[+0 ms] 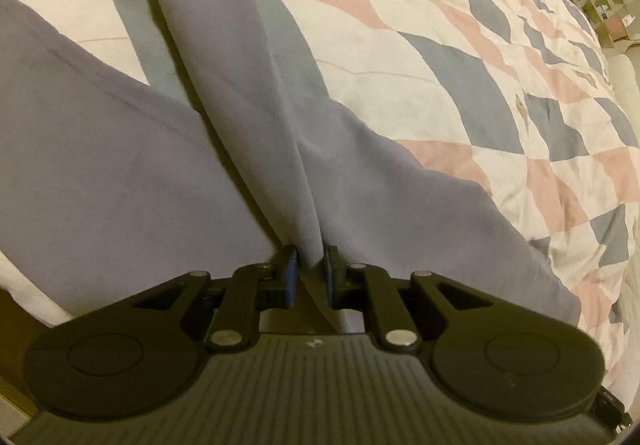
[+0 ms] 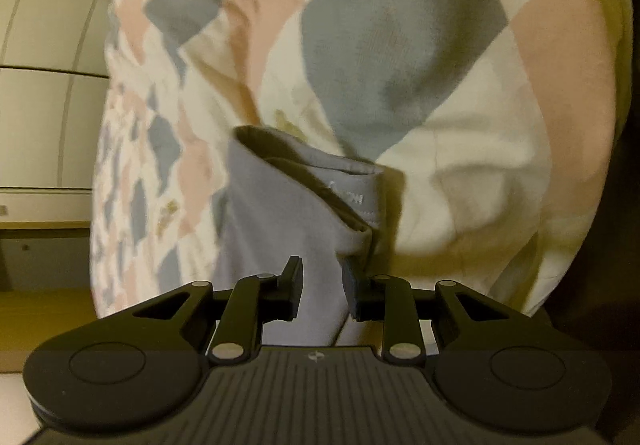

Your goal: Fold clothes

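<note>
The left hand-held gripper [image 1: 309,273] has its blue-padded jaws pinched on a ridge of grey-lavender cloth. This is a pair of trousers [image 1: 120,165], or so the two long legs suggest: one leg runs away from the jaws toward the top of the left wrist view, the other spreads off to the left. Both lie on a bed under a quilt [image 1: 460,57] patterned in pink, grey and cream diamonds. The cloth fans out flat on either side of the grip, so the pinch appears to sit near the crotch or the seat seam.

In the right wrist view, the right hand-held gripper [image 2: 322,293] holds the same garment close to its waistband [image 2: 304,181], whose opening gapes just past the jaws, with a small printed label inside. Cloth fills the gap between the jaws, which stand a little apart around it; the hold looks like a pinch, though motion blur makes that less than certain. The quilt rises behind it, and pale cupboard doors [image 2: 44,45] show at far left.

The step in hand looks like the first fold: both ends are held, ready for laying one leg over the other. The next move probably calls for lifting both grips together, keeping the cloth taut between them, and carrying the near leg across so the seams line up before it is set down.
</note>
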A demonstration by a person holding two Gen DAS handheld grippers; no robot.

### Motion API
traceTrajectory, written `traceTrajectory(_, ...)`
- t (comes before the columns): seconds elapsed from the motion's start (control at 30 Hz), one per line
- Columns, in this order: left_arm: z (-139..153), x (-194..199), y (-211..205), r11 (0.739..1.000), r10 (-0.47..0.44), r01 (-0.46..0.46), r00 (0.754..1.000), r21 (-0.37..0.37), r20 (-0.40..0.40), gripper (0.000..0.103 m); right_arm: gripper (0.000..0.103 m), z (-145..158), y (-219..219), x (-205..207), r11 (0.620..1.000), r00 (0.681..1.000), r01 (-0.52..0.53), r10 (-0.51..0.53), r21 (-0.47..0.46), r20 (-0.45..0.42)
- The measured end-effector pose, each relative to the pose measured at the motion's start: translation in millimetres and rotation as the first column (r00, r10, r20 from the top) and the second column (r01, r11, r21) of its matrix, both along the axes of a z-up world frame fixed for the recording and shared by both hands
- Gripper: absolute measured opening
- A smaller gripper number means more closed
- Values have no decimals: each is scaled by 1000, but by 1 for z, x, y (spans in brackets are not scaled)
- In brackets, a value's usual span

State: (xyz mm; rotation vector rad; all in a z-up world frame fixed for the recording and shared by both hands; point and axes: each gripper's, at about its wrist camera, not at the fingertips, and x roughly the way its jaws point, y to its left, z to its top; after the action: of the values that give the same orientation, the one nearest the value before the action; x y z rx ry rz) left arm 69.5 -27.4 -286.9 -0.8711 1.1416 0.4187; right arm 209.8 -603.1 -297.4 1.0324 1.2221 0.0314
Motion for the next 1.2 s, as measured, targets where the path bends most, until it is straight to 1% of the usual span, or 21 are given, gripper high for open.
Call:
traceTrajectory(0.17, 1, 2, 2, 1000, -5, 5, 1000, 0, -3, 10, 30, 0, 2, 1, 1000, 1000, -4, 3, -16, -11)
traceTrajectory(0.23, 2, 1, 2, 1000, -5, 5, 1000, 1, 3, 10, 36, 1, 1, -1, 1000, 1000, 1, -1, -16, -12)
traceTrajectory(0.37, 3, -2, 1, 1000, -2, 2, 1000, -1, 11, 10, 36, 1, -2, -6, 1000, 1000, 5, -6, -23, -14)
traceTrajectory(0.47, 2, -4, 0, 1000, -1, 1, 1000, -5, 15, 10, 36, 0, -2, -4, 999, 1000, -1, 0, -44, -12)
traceTrajectory(0.57, 1, -5, -1, 1000, 3, -3, 1000, -8, 17, 11, 36, -3, -1, 0, 999, 1000, -11, 11, -48, 9)
traceTrajectory(0.6, 0, -5, -1, 1000, 4, -4, 1000, -9, 17, 11, 33, -3, 1, 2, 999, 1000, -17, 17, -48, 17)
traceTrajectory(0.63, 0, -4, -1, 1000, 2, -2, 1000, -8, 19, 11, 26, -3, 3, 4, 997, 999, -33, 34, -70, 13)
traceTrajectory(0.67, 0, -4, -1, 1000, -2, 2, 1000, -4, 19, 11, 22, 0, 5, 5, 995, 999, -50, 52, -85, 12)
traceTrajectory(0.7, 1, -3, -2, 1000, -9, 9, 1000, 4, 20, 5, 17, 2, 7, 5, 993, 998, -67, 68, -99, 11)
traceTrajectory(0.73, 3, -4, -2, 1000, -18, 18, 1000, 15, 23, 3, 16, 6, 8, 5, 990, 997, -75, 76, -116, 6)
traceTrajectory(0.83, 15, -8, -6, 997, -55, 53, 998, 61, 41, 1, 15, 18, 11, 6, 982, 993, -115, 114, -152, -15)
traceTrajectory(0.93, 27, -14, -11, 991, -90, 84, 994, 106, 57, 0, 12, 36, 18, 11, 964, 985, -170, 173, -206, -2)
traceTrajectory(1.0, 37, -22, -13, 987, -93, 83, 993, 138, 74, 0, 11, 50, 22, 15, 956, 980, -189, 199, -224, 26)
traceTrajectory(1.13, 55, -43, -20, 981, -84, 62, 990, 183, 116, 0, 11, 74, 22, 20, 949, 963, -203, 238, -241, 127)
traceTrajectory(1.2, 54, -53, -25, 981, -76, 54, 991, 187, 113, 0, 11, 68, 18, 21, 945, 965, -203, 238, -258, 113)
